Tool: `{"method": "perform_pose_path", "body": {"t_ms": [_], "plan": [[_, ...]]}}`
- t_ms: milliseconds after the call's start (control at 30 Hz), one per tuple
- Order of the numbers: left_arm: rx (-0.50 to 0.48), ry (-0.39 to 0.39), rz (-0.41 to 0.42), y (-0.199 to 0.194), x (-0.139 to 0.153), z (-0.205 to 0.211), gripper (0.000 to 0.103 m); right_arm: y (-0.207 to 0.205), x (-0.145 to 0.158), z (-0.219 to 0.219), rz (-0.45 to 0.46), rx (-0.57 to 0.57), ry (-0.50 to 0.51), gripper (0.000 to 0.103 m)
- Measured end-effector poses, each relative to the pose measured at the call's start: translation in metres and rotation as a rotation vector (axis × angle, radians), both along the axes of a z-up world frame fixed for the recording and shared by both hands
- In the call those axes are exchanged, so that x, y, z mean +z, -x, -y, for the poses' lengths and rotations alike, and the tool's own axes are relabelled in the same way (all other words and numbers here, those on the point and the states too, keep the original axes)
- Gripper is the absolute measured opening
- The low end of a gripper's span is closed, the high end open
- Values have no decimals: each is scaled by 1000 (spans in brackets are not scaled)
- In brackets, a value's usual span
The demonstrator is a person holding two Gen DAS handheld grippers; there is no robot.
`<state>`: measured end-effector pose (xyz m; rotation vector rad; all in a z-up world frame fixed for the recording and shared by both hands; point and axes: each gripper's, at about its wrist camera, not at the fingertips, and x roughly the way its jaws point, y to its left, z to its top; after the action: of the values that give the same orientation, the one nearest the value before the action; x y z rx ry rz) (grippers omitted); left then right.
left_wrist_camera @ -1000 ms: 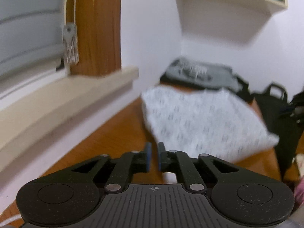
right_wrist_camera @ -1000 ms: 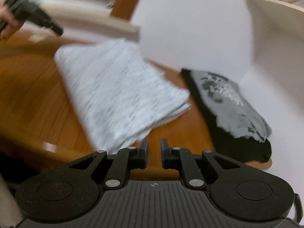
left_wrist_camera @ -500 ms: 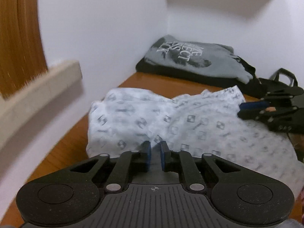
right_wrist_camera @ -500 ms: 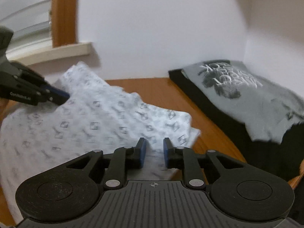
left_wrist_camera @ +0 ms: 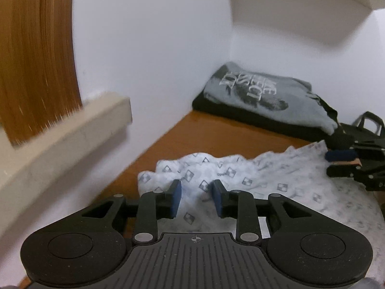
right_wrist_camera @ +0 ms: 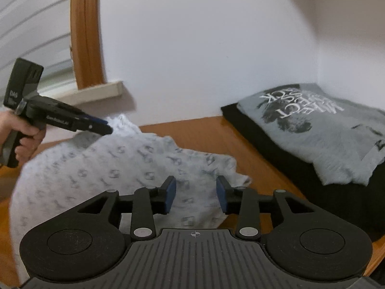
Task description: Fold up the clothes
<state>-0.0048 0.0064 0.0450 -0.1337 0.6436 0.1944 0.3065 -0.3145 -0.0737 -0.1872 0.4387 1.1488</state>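
A white garment with a grey square print [left_wrist_camera: 240,180] lies folded on the wooden table [left_wrist_camera: 207,134]. My left gripper [left_wrist_camera: 196,198] hangs over its far left corner. Its jaws are opening, the cloth shows between the blue pads and they do not press on it. My right gripper [right_wrist_camera: 196,195] is over the garment's [right_wrist_camera: 108,168] far right corner. Its jaws are opening too, with cloth below the gap and nothing pinched. Each gripper appears in the other's view: the right gripper [left_wrist_camera: 336,163] at the right edge, the left gripper [right_wrist_camera: 105,128] at the left in a person's hand [right_wrist_camera: 26,134].
A folded grey printed shirt [right_wrist_camera: 312,130] lies on a black garment [right_wrist_camera: 276,159] in the back corner by the white walls. A window sill [left_wrist_camera: 72,130] and wooden frame [right_wrist_camera: 86,36] are to the left. A black bag [left_wrist_camera: 368,120] sits at the far right.
Both grippers came forward and down to the white garment's far corners, and their jaws went from nearly shut to open. The garment now lies flat and still.
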Motion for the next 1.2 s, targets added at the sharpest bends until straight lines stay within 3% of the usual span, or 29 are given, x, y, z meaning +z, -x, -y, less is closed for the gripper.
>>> {"method": "perform_pose_path", "body": {"t_ms": [67,167,300,400,600,700,733,867,933,1200], "plan": [[15,2,19,2,-4,-2,33,-4,0,0,-21,-13,20,42],[42,9,49,14,-3,-1,40,-7,2,3,-53,-54,41,57],[77,17,63,30,-3,-9,52,-15,-5,3,-124,-49,43,58],[125,3,35,38,-11,-20,53,-23,-10,-2,-192,-46,24,62],[93,143,44,40,-22,-45,54,-31,-11,-14,-230,-16,19,66],[70,196,43,31,-25,-53,53,-33,-10,-19,-239,2,33,60],[62,215,43,28,-26,-56,50,-34,-9,-21,-249,7,37,52],[9,321,48,21,-35,-68,20,-38,-7,-17,-298,19,7,31],[-6,303,58,21,-31,-65,13,-39,-6,-12,-311,21,-17,24],[-28,186,187,30,23,-32,11,-11,20,15,-170,24,-183,17]]}}
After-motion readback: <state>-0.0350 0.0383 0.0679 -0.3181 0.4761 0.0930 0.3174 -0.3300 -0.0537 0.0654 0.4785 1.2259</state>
